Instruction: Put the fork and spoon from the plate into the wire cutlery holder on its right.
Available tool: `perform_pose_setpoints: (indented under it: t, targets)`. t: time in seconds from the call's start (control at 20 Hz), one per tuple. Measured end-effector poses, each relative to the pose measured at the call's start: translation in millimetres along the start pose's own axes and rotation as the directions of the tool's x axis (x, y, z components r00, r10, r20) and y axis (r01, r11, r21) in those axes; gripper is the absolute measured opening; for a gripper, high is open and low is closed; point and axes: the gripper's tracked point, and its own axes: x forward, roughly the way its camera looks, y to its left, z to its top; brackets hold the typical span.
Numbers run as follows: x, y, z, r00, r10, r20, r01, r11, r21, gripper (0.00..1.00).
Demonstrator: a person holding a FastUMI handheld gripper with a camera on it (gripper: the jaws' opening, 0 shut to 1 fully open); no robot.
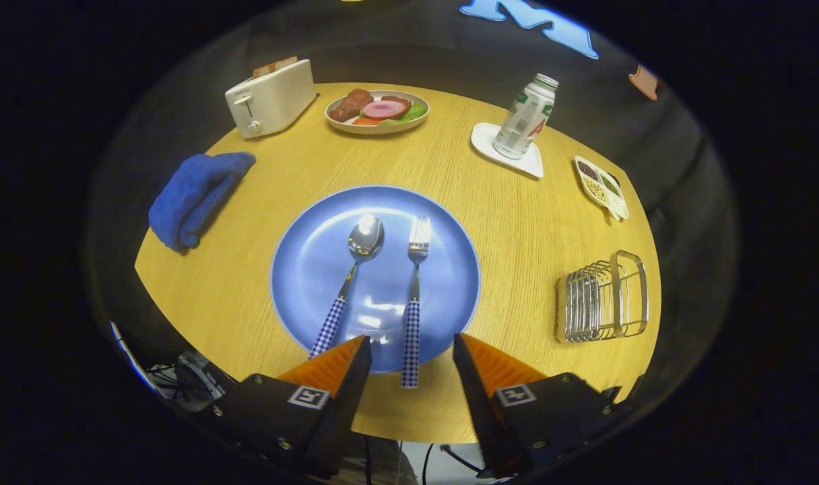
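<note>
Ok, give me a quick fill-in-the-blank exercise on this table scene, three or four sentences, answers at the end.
1. The spoon and fork lie side by side on the blue ____.
2. The gripper is open, and the handle between its fingers belongs to the ____.
3. The wire cutlery holder holds ____ utensils so far.
4. The bottle stands on a white ____.

Answers: plate; fork; no; coaster

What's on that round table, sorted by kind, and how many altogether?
Cutlery: 2, spoon and fork, fork handle between the open tongs
Dishes: 4
Toaster: 1
Bottle: 1
Blue cloth: 1
Wire holder: 1
Total: 10
</note>
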Motion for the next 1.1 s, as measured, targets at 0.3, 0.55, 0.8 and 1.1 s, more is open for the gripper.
perform_pose_setpoints:
  t: [0.3, 0.55, 0.8, 1.1]
  targets:
    - [16.4, 3.1, 0.7, 0.998, 0.005, -0.056, -0.005, 1.0, -0.009, 0.46]
    - [23.4, 1.6, -0.5, 0.994, 0.003, -0.106, -0.003, 1.0, -0.007, 0.46]
    - [40.1, -1.1, -7.7, 0.988, 0.002, -0.152, -0.006, 1.0, -0.028, 0.28]
    - [33.7, 5.8, -2.5, 0.98, 0.048, -0.193, -0.065, 0.994, -0.084, 0.1]
